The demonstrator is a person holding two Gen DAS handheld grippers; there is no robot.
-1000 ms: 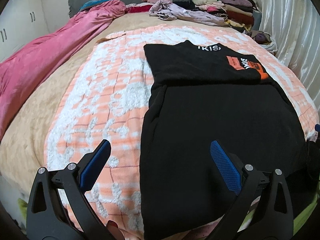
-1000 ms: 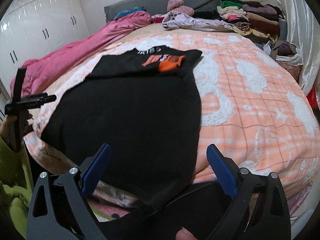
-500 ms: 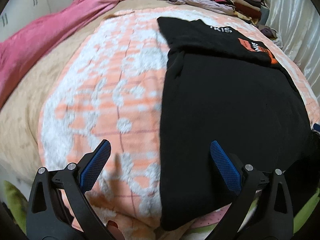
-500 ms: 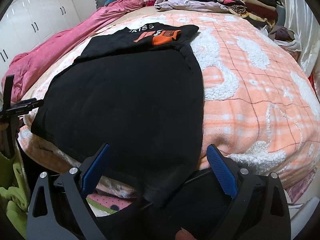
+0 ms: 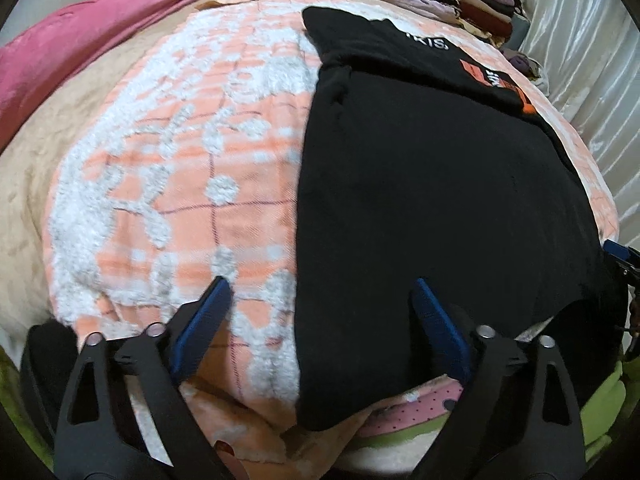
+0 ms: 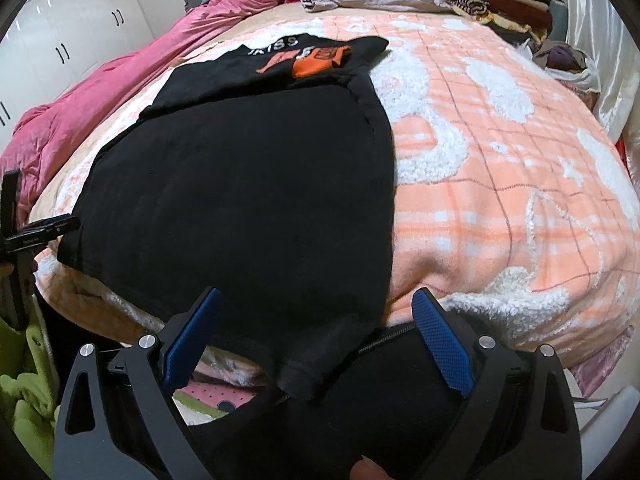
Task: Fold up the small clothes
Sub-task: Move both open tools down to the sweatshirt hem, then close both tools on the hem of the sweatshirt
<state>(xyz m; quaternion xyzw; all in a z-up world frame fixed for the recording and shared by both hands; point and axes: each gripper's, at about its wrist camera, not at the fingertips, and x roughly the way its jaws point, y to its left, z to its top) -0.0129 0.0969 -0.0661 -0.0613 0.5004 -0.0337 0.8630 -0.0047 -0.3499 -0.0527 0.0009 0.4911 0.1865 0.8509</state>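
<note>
Black cotton t-shirt with orange print (image 5: 432,184) lies flat on our peach-and-white fleece blanket (image 5: 180,152), hem over the bed edge. We've got left tool (image 5: 320,320) and right tool (image 6: 316,320) both spread wide, gripping nothing.

— What is on the bed?

— A black shirt (image 5: 432,184). It lies flat on the orange and white blanket (image 5: 180,168).

— Is it folded?

— Its far end is folded over, so white letters and an orange patch (image 6: 316,62) show on top. The near end hangs a little over the edge of the bed.
</note>
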